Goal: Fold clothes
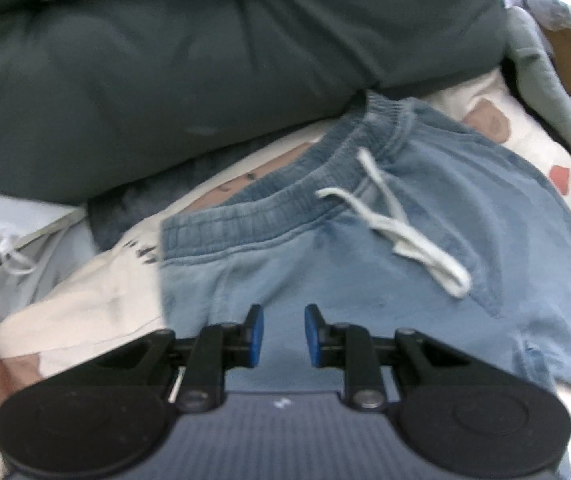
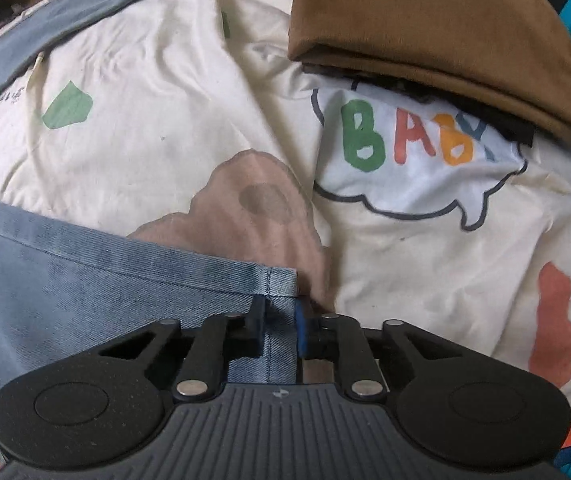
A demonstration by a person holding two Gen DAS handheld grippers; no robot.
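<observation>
Right tool (image 2: 279,326) clamping shorts (image 2: 85,272) hem corner, left tool (image 1: 284,336) parted above shorts

We lose the lower part of the blue shorts (image 1: 365,280) behind the left gripper (image 1: 284,336) at six o'clock, and the whole left wrist view is smeared. In the right wrist view the folded brown garment (image 2: 437,32) covers the last letter of the quilt's (image 2: 157,140) print at two o'clock, hiding most of the dark layer (image 2: 481,114) beneath it.
</observation>
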